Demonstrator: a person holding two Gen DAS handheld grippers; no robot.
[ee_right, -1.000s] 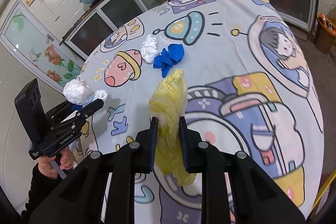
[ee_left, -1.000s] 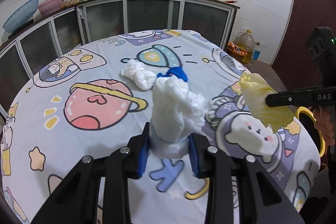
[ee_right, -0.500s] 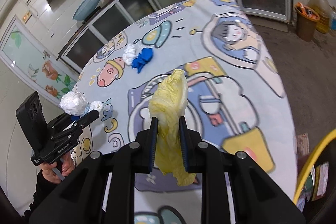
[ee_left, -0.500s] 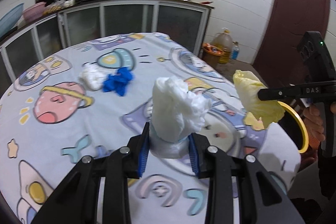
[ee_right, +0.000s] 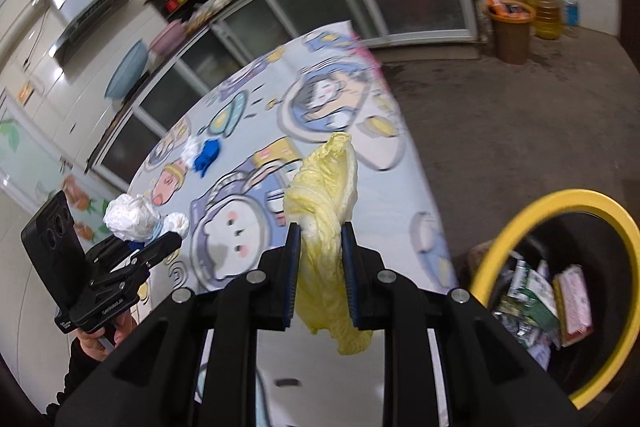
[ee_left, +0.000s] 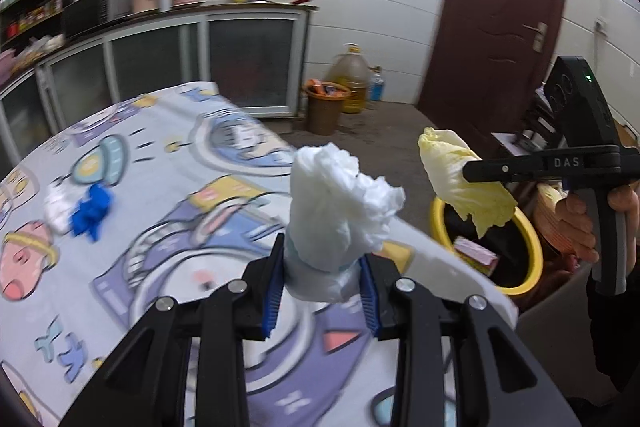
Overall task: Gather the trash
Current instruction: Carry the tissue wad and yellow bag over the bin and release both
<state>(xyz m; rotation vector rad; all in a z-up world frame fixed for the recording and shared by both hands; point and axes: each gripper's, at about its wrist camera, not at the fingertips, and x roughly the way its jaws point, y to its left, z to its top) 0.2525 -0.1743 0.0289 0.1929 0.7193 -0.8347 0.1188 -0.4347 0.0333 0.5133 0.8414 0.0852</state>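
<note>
Left claw [ee_left: 322, 283]: blue-padded jaws closed on the lower end of a crumpled white tissue wad [ee_left: 336, 211], which stands upright above the fingertips; the same claw [ee_right: 154, 247] and wad [ee_right: 134, 215] appear at lower left in the right wrist view. Right claw [ee_right: 320, 259]: jaws pressed narrowly onto a limp yellow cabbage leaf [ee_right: 326, 219], one end rising above the pads, the other hanging below them. From the left wrist view, this claw [ee_left: 472, 173] holds the leaf [ee_left: 464, 183] to the right of the left claw, over the near rim of a yellow-rimmed trash bin [ee_left: 528, 259]. The bin [ee_right: 500, 239], containing wrappers, lies to the lower right of the right claw. Ahead and left of both claws, on the cartoon-print tablecloth [ee_left: 168, 219], a blue scrap [ee_left: 92, 213] touches a second white wad [ee_left: 58, 207]. A brown bucket [ee_left: 326, 103] stands on the floor beyond the table, well ahead.
</note>
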